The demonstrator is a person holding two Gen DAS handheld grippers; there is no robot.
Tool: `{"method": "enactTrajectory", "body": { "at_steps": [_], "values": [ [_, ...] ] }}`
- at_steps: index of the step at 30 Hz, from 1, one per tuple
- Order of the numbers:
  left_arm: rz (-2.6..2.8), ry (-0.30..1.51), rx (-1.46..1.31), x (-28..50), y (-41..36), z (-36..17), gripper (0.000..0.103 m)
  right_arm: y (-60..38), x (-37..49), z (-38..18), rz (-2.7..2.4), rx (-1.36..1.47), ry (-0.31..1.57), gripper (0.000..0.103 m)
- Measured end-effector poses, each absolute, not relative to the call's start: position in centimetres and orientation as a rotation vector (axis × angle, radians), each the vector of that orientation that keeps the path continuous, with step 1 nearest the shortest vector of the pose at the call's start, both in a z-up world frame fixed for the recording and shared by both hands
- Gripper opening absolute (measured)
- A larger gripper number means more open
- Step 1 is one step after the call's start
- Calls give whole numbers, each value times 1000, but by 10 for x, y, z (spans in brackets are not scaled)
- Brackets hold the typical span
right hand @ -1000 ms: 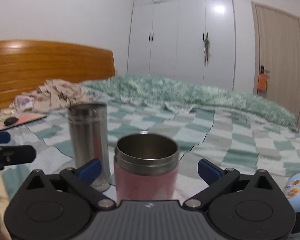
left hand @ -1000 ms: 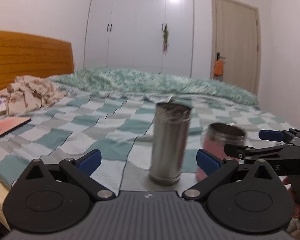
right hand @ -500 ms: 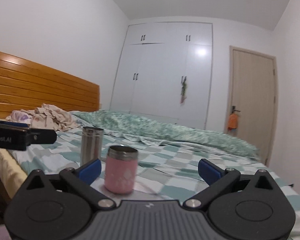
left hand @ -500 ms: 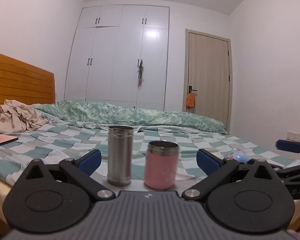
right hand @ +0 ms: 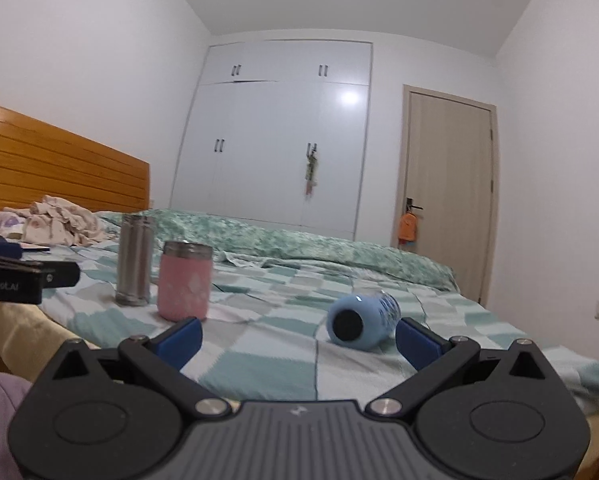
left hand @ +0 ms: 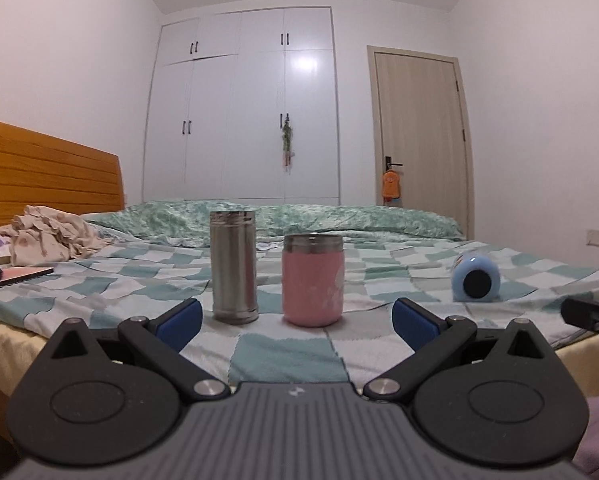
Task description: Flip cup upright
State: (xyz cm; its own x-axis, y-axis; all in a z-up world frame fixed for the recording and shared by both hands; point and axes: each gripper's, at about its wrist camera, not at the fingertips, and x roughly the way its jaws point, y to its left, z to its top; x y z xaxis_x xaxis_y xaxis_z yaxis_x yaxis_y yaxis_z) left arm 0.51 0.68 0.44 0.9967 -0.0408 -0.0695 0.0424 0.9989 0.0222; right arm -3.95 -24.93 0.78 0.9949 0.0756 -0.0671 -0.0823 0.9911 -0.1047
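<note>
- Blue cup (right hand: 363,322) lies on its side on my checked blanket (right hand: 259,364), base toward me.
- Right gripper (right hand: 297,338): jaws wide, empty, just short of the cup.
- Left gripper (left hand: 295,320): wide, empty, facing pink cup (left hand: 312,280) and steel flask (left hand: 233,266).

The left tool (left hand: 295,322) hangs with its blue fingers (left hand: 179,318) spread wide and nothing between them. Beyond them on the checked bed (left hand: 283,354) a steel cup (left hand: 234,266) and a pink cup (left hand: 313,279) stand upright, side by side. Far right, a blue cup (left hand: 476,282) lies on its side.
</note>
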Motion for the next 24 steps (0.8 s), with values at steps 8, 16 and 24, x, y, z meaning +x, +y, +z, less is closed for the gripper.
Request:
{"method": "enactTrajectory", "body": {
  "at_steps": [8,16,24],
  "values": [
    [-37,68,18,6,5,-2,103,-257,-36,3,69,-55,61,103],
    [-41,64,29,5,4,-2,103,-254,-30,1,71,-53,72,103],
    [-42,61,28,5,4,-3,103,-254,-31,1,71,-56,70,103]
  ]
}}
